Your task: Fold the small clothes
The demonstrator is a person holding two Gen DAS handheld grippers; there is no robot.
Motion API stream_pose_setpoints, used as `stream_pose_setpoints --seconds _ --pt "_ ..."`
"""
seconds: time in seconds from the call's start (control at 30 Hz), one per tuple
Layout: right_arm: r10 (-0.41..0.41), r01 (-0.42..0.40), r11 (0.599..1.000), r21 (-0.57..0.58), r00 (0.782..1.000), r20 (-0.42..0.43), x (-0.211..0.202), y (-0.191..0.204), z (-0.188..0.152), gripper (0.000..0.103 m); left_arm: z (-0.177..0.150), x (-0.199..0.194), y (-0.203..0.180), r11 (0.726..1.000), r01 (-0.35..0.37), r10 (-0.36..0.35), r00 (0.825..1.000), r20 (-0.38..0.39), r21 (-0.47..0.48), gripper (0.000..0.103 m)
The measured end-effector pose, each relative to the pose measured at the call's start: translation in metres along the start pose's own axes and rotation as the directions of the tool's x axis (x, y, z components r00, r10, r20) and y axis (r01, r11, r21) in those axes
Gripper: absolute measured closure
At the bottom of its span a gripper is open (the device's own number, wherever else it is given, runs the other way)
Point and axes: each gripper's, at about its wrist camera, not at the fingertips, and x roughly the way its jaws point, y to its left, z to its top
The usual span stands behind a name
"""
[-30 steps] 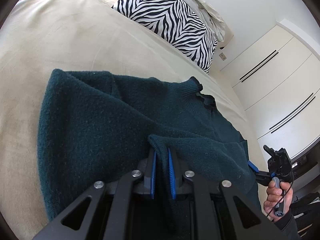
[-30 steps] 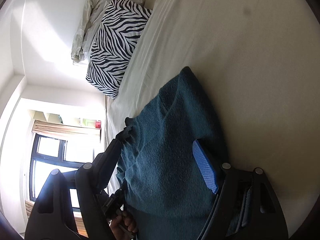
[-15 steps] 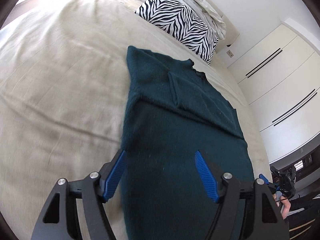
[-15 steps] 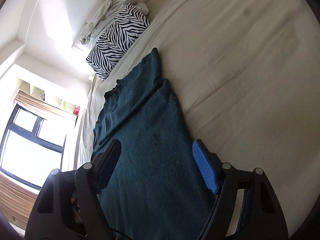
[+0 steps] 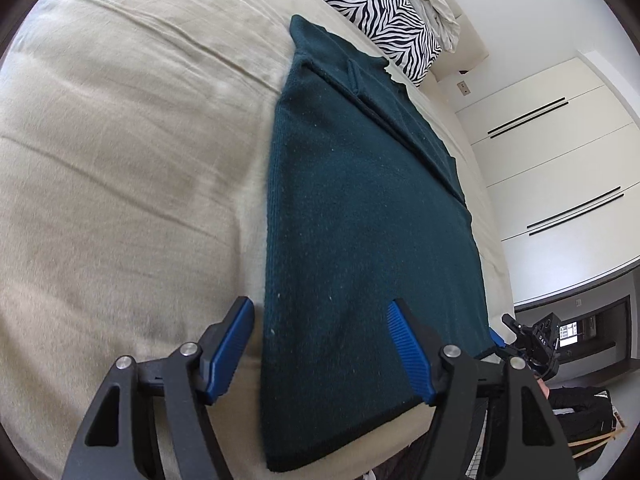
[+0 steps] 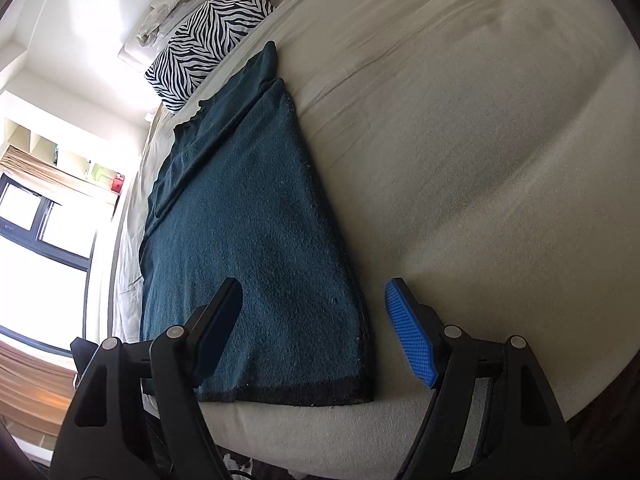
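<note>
A dark teal knit sweater (image 5: 360, 220) lies flat on the bed as a long narrow strip, its sleeves folded in over the body and its neck toward the pillow. It also shows in the right wrist view (image 6: 256, 232). My left gripper (image 5: 320, 352) is open and empty above the hem end, straddling the sweater's left edge. My right gripper (image 6: 314, 328) is open and empty above the hem, straddling the sweater's other long edge. The right gripper also shows small at the bed's edge in the left wrist view (image 5: 532, 344).
The beige bed sheet (image 5: 120, 160) stretches wide on one side of the sweater. A zebra-striped pillow (image 5: 376, 12) and crumpled white bedding (image 6: 180, 4) lie at the head. White wardrobe doors (image 5: 560, 152) stand beside the bed; a window (image 6: 40, 240) is on the other side.
My left gripper let go of the sleeve it had folded over and opened. Both grippers pulled back from the sweater's middle to its hem end.
</note>
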Motion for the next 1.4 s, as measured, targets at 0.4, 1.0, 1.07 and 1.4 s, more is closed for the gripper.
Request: stream_pose_setpoints --seconds 0.4,1.0,1.07,1.4 --pt "0.034 -0.031 0.998 0.058 0.998 -0.06 -0.003 -0.006 -0.004 0.051 -0.013 -0.001 0.011 0.999 0.038 -0.041 0.995 -0.09 -0.034 0.046" --pt "0.081 -0.071 0.99 0.12 0.994 -0.077 0.003 -0.024 -0.009 0.095 -0.032 0.002 0.015 0.996 0.009 -0.022 0.988 -0.15 -0.083 0.095" --pt "0.075 -0.067 0.992 0.109 0.994 -0.075 0.002 -0.022 -0.01 0.096 -0.034 0.002 0.01 0.998 0.005 -0.014 0.99 -0.143 -0.062 0.096" --pt "0.14 -0.141 0.986 0.085 0.99 0.008 -0.02 0.003 -0.003 0.097 -0.014 -0.026 0.012 0.967 0.196 -0.201 0.98 -0.016 -0.161 0.097"
